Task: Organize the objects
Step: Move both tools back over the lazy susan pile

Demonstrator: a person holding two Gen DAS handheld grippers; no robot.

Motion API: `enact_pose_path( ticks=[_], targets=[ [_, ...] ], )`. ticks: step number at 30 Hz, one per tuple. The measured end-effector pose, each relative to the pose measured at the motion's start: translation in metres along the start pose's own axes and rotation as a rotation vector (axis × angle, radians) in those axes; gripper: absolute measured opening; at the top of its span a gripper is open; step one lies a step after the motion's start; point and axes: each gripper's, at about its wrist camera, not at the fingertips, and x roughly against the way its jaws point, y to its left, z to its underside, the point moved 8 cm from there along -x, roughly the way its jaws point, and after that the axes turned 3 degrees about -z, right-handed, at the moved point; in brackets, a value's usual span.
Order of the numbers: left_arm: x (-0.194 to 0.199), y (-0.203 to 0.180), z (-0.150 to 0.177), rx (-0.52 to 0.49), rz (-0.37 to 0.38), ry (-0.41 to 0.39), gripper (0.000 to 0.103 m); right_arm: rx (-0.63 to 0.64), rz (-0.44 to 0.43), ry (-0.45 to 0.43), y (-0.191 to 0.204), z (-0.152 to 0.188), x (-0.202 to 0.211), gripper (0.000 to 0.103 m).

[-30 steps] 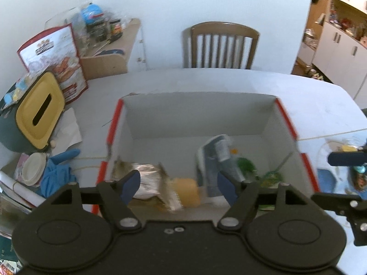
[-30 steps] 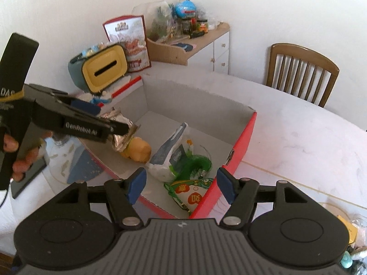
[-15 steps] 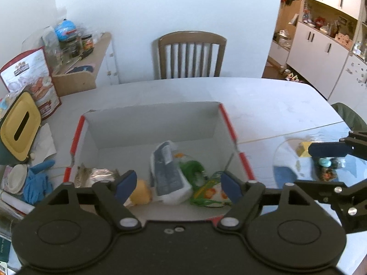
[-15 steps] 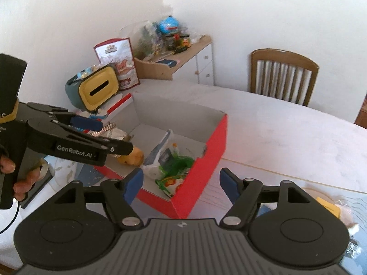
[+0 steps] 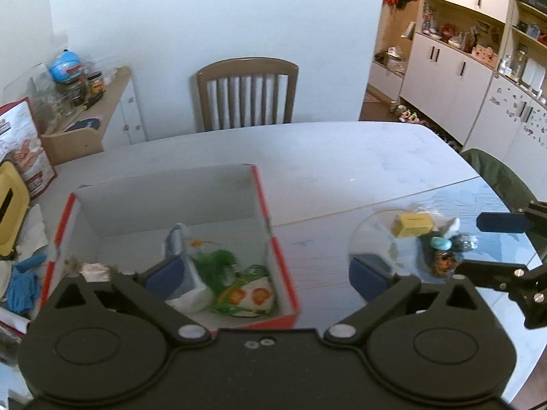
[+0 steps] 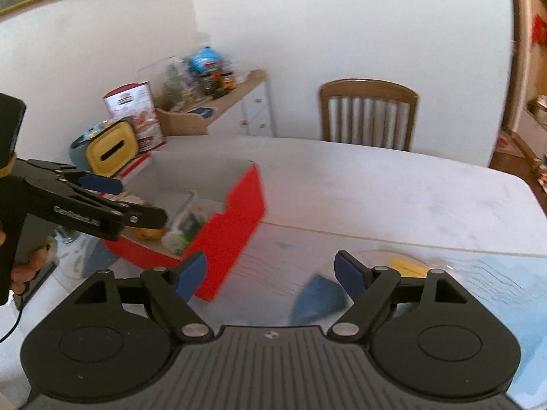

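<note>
Left gripper [image 5: 266,275] and right gripper [image 6: 270,271] both gape wide, empty; red box [image 6: 236,232] at 10 o'clock from the right gripper.

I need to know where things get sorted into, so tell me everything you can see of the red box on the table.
The red box is an open cardboard carton, red outside and plain grey inside, with no lid on. It sits flat on the white table, left of the glass plate. Inside lie several packets, among them a white and blue pouch, a green packet and a yellow lump. Neither gripper touches it.
</note>
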Motion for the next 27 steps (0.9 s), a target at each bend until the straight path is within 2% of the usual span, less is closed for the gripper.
enact_pose_path(
  ticks=[8, 17, 27],
  targets=[
    [-0.012, -0.042, -0.001, -0.029, 0.031, 0.008, 0.103, -0.084, 0.101, -0.012, -0.067, 0.029, 0.026, 0.086],
    [-0.040, -0.098, 0.015, -0.058, 0.096, 0.043, 0.103, -0.185, 0.195, 0.000, -0.135, 0.060, 0.042, 0.086],
    [-0.073, -0.160, 0.037, -0.067, 0.186, 0.094, 0.103, -0.182, 0.231, 0.057, -0.174, 0.082, 0.028, 0.086]
  ],
)
